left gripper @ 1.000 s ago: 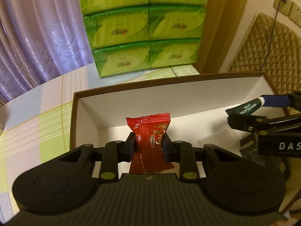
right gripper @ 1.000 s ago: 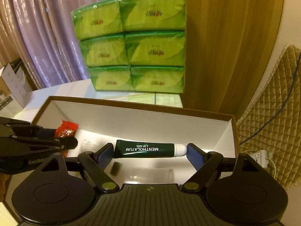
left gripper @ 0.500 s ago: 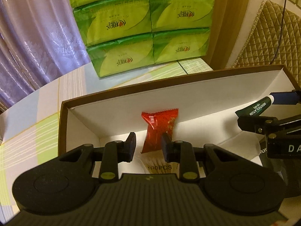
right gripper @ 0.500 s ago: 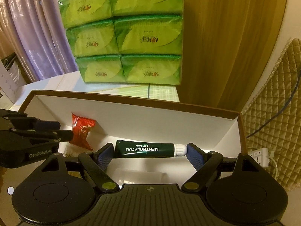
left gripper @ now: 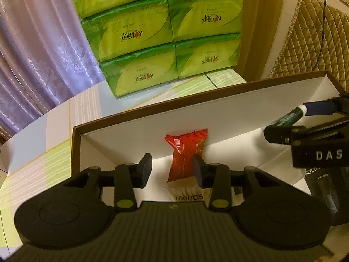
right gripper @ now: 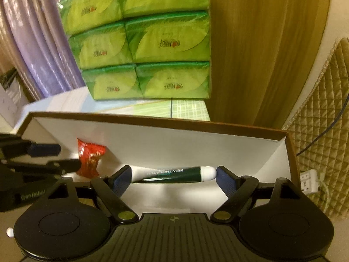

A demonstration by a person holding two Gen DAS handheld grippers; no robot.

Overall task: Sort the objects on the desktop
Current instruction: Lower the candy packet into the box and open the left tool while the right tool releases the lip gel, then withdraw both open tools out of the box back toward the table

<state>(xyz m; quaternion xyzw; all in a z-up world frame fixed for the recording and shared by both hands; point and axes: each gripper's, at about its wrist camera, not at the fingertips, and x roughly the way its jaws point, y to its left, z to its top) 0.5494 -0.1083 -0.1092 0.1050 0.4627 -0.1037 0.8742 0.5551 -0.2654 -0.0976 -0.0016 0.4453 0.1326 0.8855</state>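
A red candy packet [left gripper: 185, 152] stands inside the white box with a brown rim [left gripper: 152, 111], leaning on its far wall. My left gripper [left gripper: 172, 166] is open just in front of the packet, its pads on either side without touching it. In the right wrist view the candy [right gripper: 90, 159] shows at the box's [right gripper: 152, 120] left, beside the left gripper [right gripper: 59, 157]. My right gripper [right gripper: 173, 174] is shut on a dark green Mentholatum lip gel tube [right gripper: 174, 173], held crosswise over the box floor. The left wrist view shows the tube [left gripper: 288, 118] at the right, in the right gripper [left gripper: 290, 120].
A tall stack of green tissue packs [left gripper: 170, 43] stands on the checked tablecloth behind the box. A cotton swab pack marked 100PCS [left gripper: 187, 192] and a black FLYCO box [left gripper: 322, 185] lie inside the box. A purple curtain is at the left, and a quilted chair back [right gripper: 322, 120] and power strip [right gripper: 309, 181] at the right.
My left gripper opened and let go of the candy, which now leans on the box's far wall, then widened further. The right gripper kept hold of the tube and dipped lower into the box.
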